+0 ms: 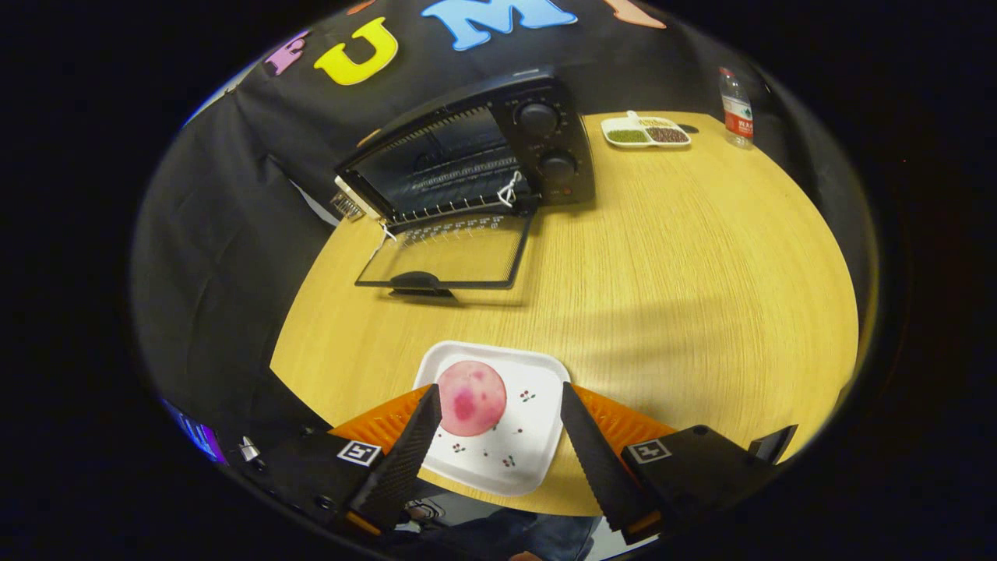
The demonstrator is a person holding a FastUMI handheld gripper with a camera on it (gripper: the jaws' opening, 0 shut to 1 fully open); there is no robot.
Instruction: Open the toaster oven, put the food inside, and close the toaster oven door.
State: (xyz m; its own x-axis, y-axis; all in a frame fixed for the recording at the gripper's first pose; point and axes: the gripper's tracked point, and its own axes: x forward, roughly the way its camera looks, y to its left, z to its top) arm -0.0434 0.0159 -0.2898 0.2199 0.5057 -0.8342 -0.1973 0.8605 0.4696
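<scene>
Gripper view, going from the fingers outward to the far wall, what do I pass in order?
Open fingers → pink round food on the white plate → toaster oven's lowered door → toaster oven.

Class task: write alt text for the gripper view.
The open gripper straddles a white plate holding round pink food. Beyond, on the wooden table, a black toaster oven stands with its door down.

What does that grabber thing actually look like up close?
The gripper has two long, flat fingers with ribbed, saw-toothed inner faces, tapering forward. Behind each sits an orange ridged plate on a black block, each block carrying a small square black-and-white marker. The fingers stand open on either side of the white plate.
</scene>
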